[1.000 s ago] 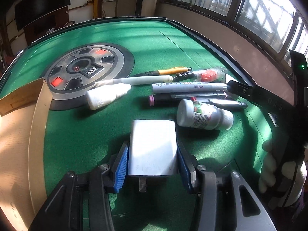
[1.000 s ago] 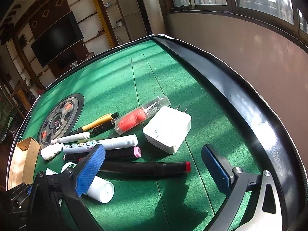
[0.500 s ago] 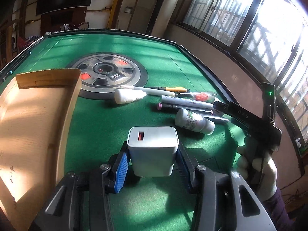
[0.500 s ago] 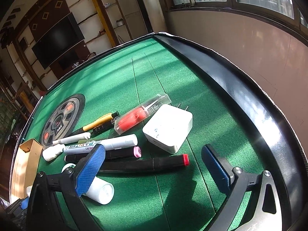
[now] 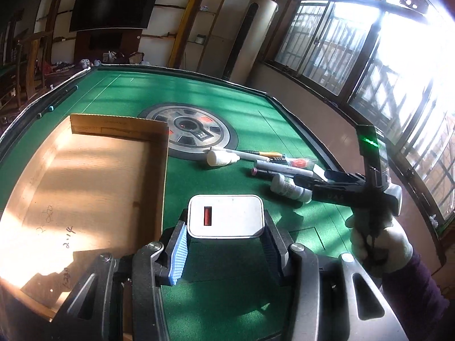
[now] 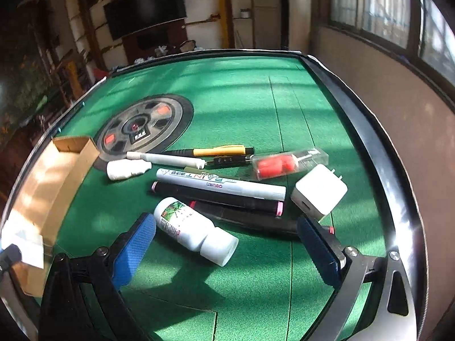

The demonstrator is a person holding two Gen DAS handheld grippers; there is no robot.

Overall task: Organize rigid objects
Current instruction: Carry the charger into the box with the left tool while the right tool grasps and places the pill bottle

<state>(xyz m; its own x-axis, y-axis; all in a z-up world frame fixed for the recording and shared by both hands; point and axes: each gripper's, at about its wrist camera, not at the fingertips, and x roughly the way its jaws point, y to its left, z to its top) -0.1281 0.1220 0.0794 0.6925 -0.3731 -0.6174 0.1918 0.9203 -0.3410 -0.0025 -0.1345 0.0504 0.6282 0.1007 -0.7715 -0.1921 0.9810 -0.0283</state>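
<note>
I see a green felt table [image 5: 216,96] w/ a black rim, round grey hub [image 5: 196,133] at centre. Dark TV [image 5: 113,5] on the far wall, shelves beside it. Barred windows [image 5: 341,42] on the right, strong sun thru them (glare washes out that side). Wooden chairs [image 5: 25,65] far left.

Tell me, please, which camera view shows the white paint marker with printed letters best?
The right wrist view. There the paint marker lies close and unobstructed on the green table, so its printed letters are readable along the whole barrel. In the left wrist view it looks small and distant, its far end hidden behind the right gripper.
</note>
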